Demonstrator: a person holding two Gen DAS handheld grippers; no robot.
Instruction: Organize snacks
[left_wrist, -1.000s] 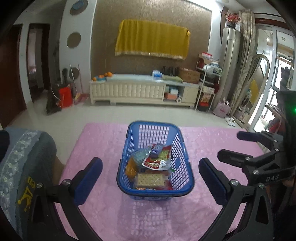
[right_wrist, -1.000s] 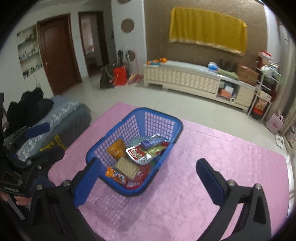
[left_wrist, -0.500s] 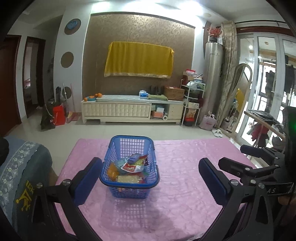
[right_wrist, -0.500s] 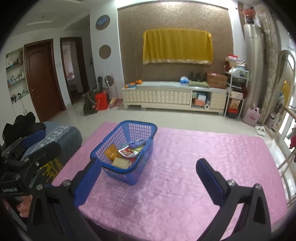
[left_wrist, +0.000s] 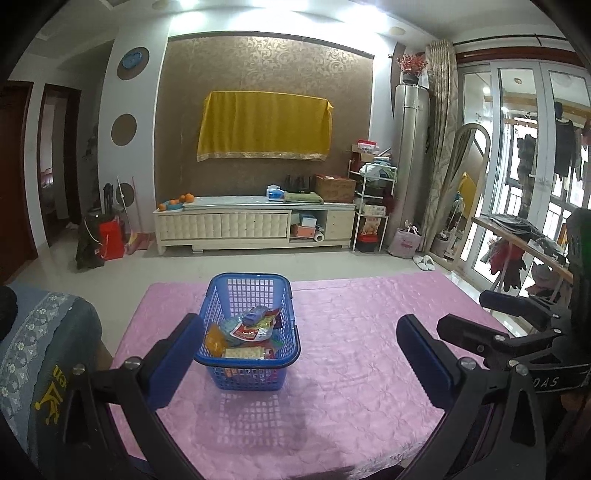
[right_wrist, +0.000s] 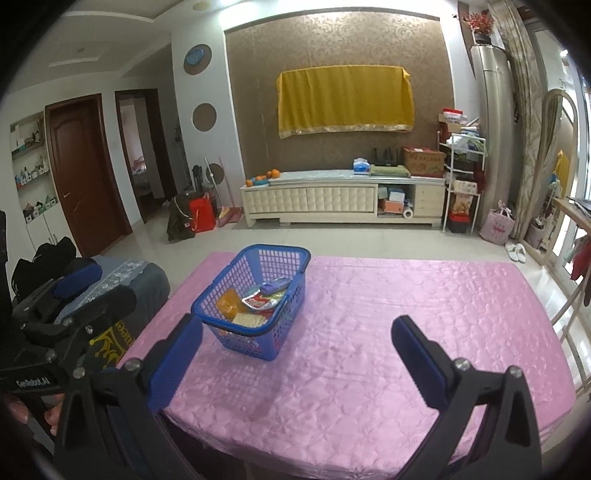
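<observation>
Nearest the cameras, the left gripper (left_wrist: 299, 354) and the right gripper (right_wrist: 295, 354) hang above the near edge of the pink-covered surface (right_wrist: 406, 314) — each with its blue fingers spread wide and nothing between them. Further on, toward the surface's left side, stands the blue basket (left_wrist: 248, 376), snack packets (left_wrist: 255, 328) piled inside. Beyond lie the floor and a white cabinet (left_wrist: 221, 227).

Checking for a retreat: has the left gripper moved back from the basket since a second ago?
Yes. The left gripper pulled back and up; the basket shrank against the pink tablecloth.
</observation>
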